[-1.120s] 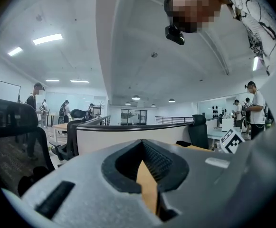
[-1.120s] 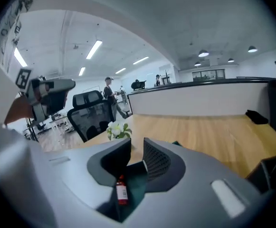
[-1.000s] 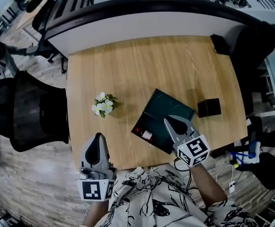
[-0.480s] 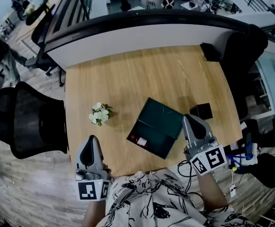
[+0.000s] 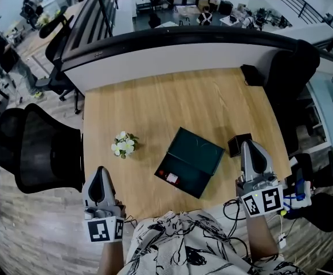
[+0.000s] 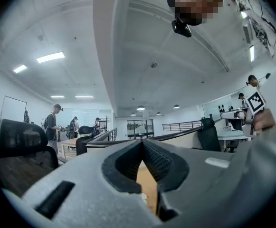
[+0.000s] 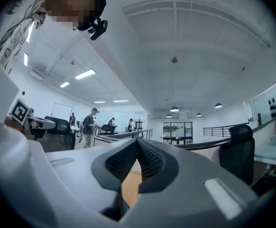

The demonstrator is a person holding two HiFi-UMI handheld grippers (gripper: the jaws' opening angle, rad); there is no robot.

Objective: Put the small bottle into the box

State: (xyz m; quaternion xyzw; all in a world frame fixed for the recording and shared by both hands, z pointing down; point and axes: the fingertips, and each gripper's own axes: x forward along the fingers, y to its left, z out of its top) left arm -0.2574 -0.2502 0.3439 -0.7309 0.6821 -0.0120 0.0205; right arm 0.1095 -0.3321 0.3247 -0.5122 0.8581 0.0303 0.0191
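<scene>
A dark green flat box lies closed and askew in the middle of the wooden table, with a red and white label on its near corner. No small bottle shows in any view. My right gripper is shut and empty, held level at the table's near right edge, right of the box. In the right gripper view its jaws meet with nothing between them. My left gripper hangs off the near left corner, also shut and empty, as the left gripper view shows.
A small black cube stands just beyond the right gripper's tip. A sprig of white flowers lies left of the box. A curved partition bounds the far edge. Black chairs flank the table; cables hang at the right.
The right gripper has left the box's near edge and swung right and back, rising, to beside the black cube. The left gripper has lifted slightly and drawn back at the near left corner.
</scene>
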